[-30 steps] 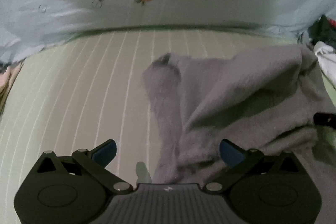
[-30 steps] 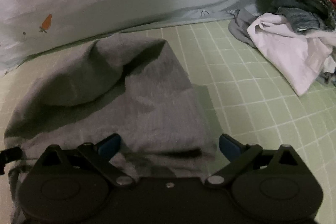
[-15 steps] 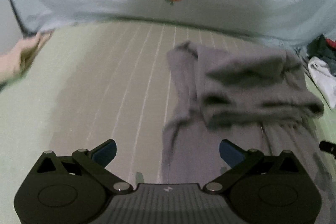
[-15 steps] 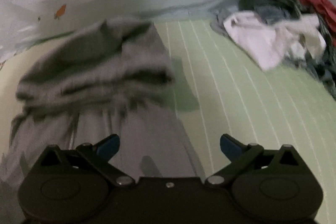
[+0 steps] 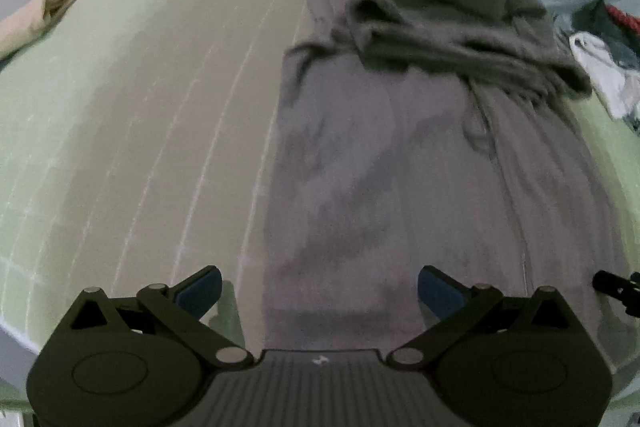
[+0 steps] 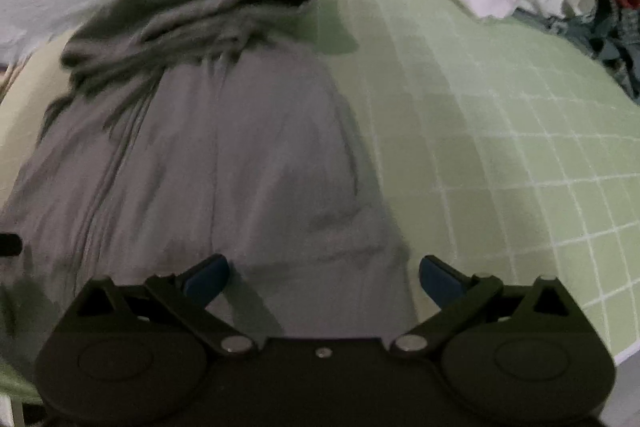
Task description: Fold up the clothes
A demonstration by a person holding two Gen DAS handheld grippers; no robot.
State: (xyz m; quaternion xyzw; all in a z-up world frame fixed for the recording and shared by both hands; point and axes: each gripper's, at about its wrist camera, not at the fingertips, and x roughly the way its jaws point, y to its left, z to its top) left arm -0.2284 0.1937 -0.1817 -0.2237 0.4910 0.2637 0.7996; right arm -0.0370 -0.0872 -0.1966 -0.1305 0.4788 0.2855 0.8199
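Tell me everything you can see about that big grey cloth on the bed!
The grey garment looks like soft, knit-like fabric. It lies spread out on the green checked sheet, fairly flat and lightly wrinkled at the near end. Its far end is bunched into a rumpled, folded-over heap. Which kind of clothing it is can't be told. Both tongs, left and right, are open above its near edge, gripping nothing.
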